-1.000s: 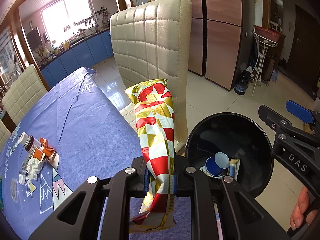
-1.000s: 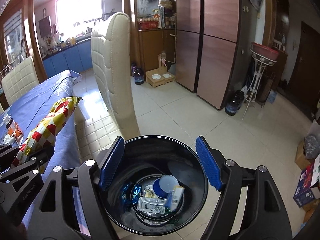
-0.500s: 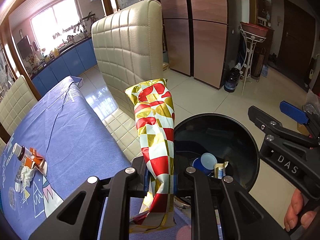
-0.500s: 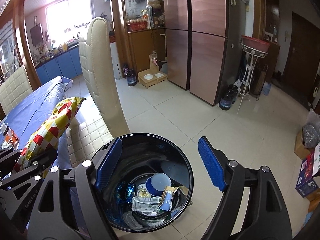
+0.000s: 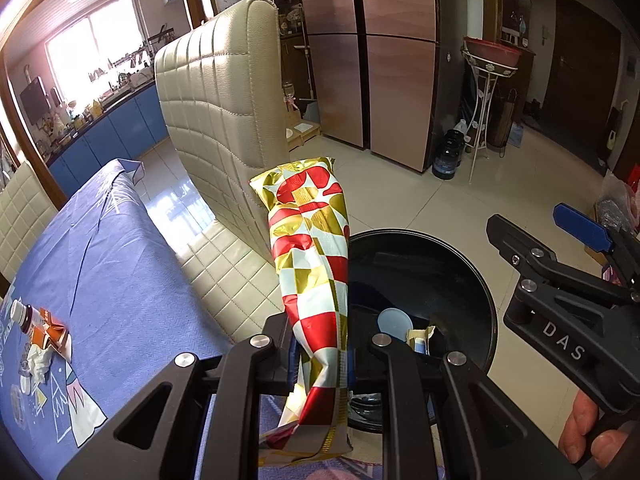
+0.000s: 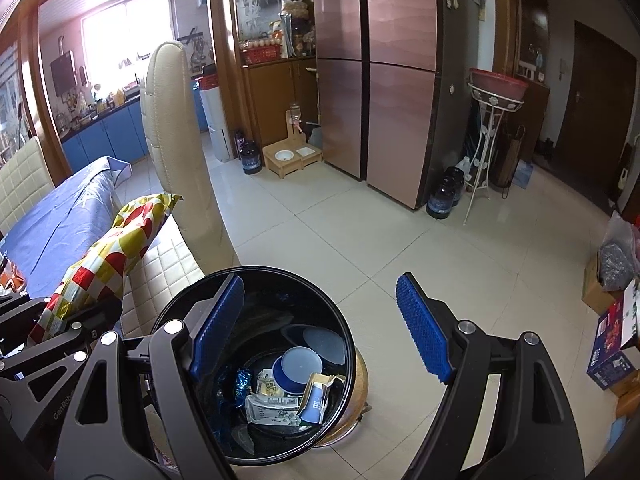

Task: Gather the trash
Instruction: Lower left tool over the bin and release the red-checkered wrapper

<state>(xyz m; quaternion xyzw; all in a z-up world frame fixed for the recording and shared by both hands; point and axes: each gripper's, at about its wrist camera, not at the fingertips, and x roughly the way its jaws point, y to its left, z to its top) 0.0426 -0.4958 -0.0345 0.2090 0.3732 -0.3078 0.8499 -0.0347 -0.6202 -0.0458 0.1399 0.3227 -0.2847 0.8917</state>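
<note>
beside the black trash bin [image 6: 256,364] on the tiled floor, both tongs point downward and forward. white letters "das" show on the right gripper [image 6: 320,328] arm in the left wrist view, and small grey lettering "genrobot" runs along the left gripper [image 5: 320,360] body in the right wrist view. print on the cartons inside the bin is too small to read.

the left gripper is clamped tight on a long red, gold and white wrapper [image 5: 316,280], pinching it near its lower end; the wrapper stands nearly upright, its top leaning over the near rim of the bin, with a cream quilted chair [image 5: 224,120] behind it. the right gripper hangs over the bin with its blue pads [image 6: 424,328] spread wide and nothing between them, one pad over the bin mouth, the other past the rim above the floor. fingers of a hand [image 5: 588,428] curl around the right tong's handle.

inside the bin lie a blue cup [image 6: 298,368] with a pale lid, a crumpled blue foil piece [image 6: 240,384], and opened cartons [image 6: 272,404].

left of the bin, a blue tablecloth [image 5: 100,256] carries a small brown bottle [image 5: 24,316], an orange box [image 5: 52,336] and crumpled tissue.
</note>
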